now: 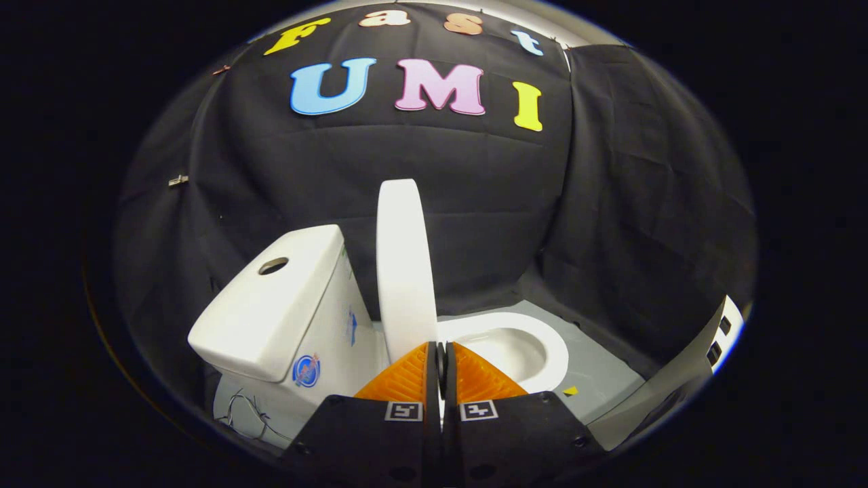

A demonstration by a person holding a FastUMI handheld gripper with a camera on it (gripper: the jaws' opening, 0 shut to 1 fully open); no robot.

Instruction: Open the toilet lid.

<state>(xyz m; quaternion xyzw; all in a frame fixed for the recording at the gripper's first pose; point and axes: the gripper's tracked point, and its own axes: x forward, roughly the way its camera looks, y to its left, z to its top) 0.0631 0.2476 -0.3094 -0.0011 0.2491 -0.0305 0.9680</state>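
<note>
Close behind tool [441, 347] (facing toilet [285, 305]).

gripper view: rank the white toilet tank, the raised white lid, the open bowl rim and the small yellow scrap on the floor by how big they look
1. White ceramic toilet tank, largest.
2. Raised white oval lid, seen edge-on, so its true size is unsure.
3. White open bowl rim, partly hidden by the gripper, whose jaws are closed together at the lid's lower edge.
4. Small yellow scrap on the floor, smallest.
</note>
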